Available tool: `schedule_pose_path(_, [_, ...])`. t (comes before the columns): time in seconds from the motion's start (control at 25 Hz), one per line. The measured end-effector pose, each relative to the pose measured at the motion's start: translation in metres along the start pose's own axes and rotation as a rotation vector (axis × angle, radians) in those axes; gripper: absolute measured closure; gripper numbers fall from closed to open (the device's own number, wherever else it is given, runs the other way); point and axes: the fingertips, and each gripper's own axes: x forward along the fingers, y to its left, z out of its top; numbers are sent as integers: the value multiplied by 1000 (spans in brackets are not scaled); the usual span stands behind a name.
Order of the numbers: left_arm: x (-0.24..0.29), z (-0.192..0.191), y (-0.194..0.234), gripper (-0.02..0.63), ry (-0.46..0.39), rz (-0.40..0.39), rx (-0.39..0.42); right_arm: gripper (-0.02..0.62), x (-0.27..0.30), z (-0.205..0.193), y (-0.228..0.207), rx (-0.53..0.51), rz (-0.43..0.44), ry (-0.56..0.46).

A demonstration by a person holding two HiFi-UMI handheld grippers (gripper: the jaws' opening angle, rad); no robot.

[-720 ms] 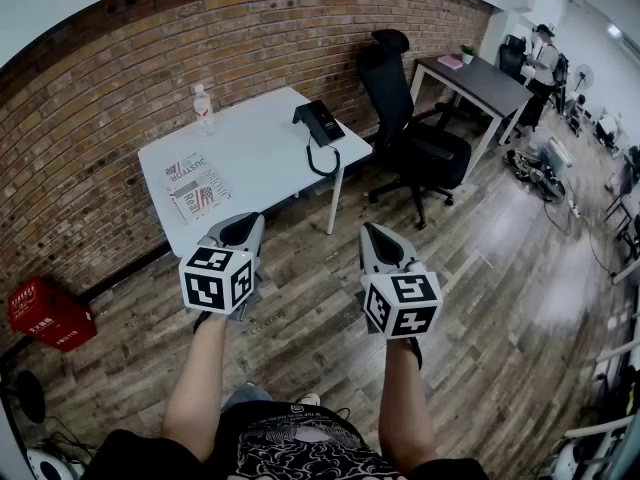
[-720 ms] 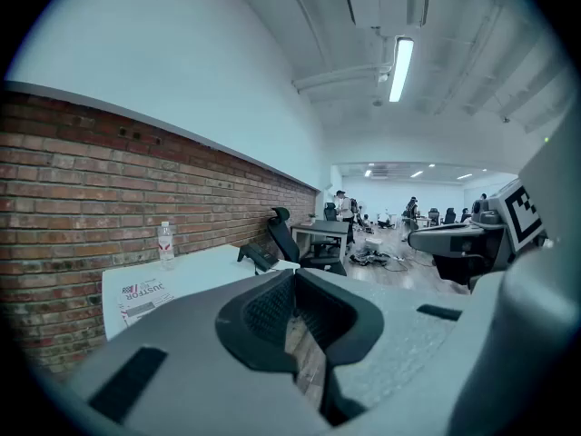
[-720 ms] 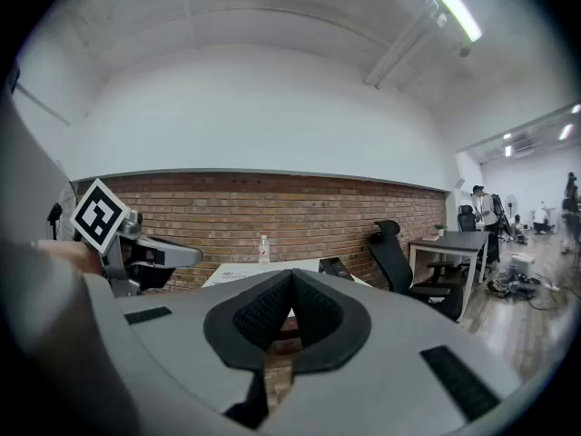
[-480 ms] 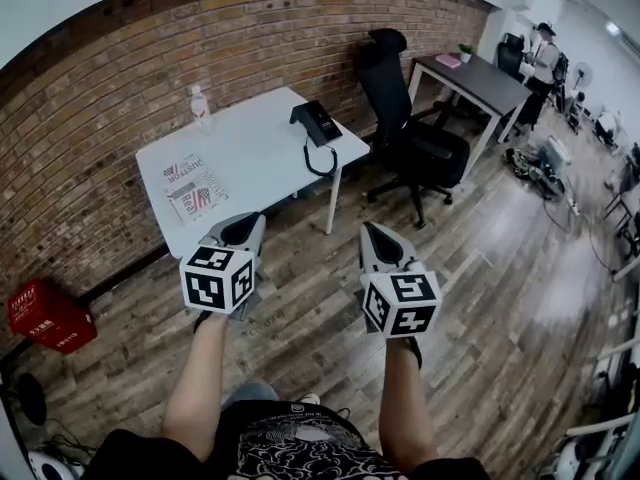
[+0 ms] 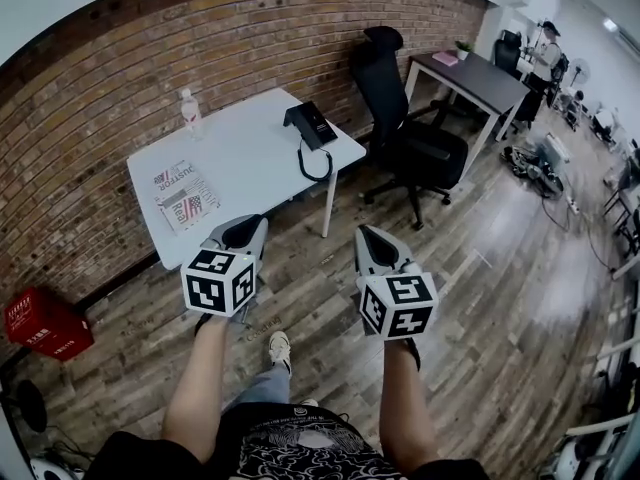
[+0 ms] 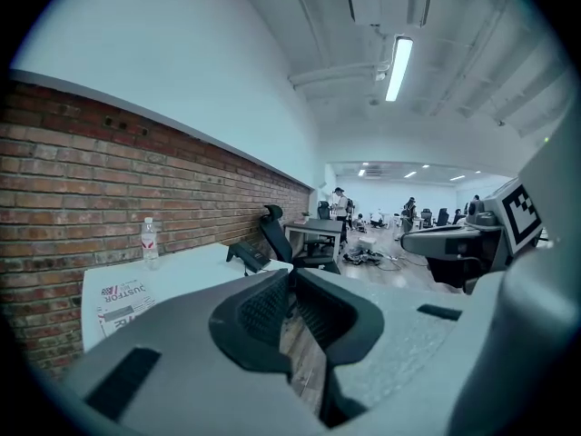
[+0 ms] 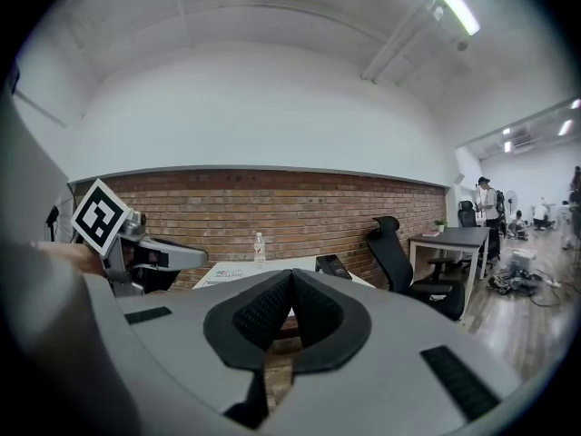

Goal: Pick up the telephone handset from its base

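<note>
A black telephone (image 5: 311, 123) with its handset on the base sits at the far right corner of a white table (image 5: 240, 163); its coiled cord (image 5: 312, 164) loops toward the table's edge. It also shows as a small dark shape in the left gripper view (image 6: 247, 256) and in the right gripper view (image 7: 333, 266). My left gripper (image 5: 240, 232) and right gripper (image 5: 372, 246) hang over the wooden floor, well short of the table. Both are shut with nothing between the jaws.
A magazine (image 5: 181, 196) lies at the table's near left, and a water bottle (image 5: 187, 109) stands by the brick wall. A black office chair (image 5: 400, 118) stands right of the table, before a dark desk (image 5: 470, 78). A red crate (image 5: 45, 326) sits on the floor at left.
The table and telephone have shifted slightly left and nearer in the head view. A foot has come forward between my arms. Both grippers keep their pose, still shut.
</note>
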Motion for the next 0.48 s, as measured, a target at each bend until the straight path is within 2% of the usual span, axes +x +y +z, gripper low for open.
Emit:
schedule_pose_path(0.2, [32, 2, 12, 589, -1, -15, -5, 595, 31, 0, -10, -9, 9, 12])
schedule_pose_path(0.32, [53, 4, 24, 554, 0, -23, -17, 595, 53, -1, -20, -10, 8, 20])
schedule_pose_path(0.48, [88, 14, 45, 551, -3, -35, -32, 595, 89, 6, -34, -15, 1, 31])
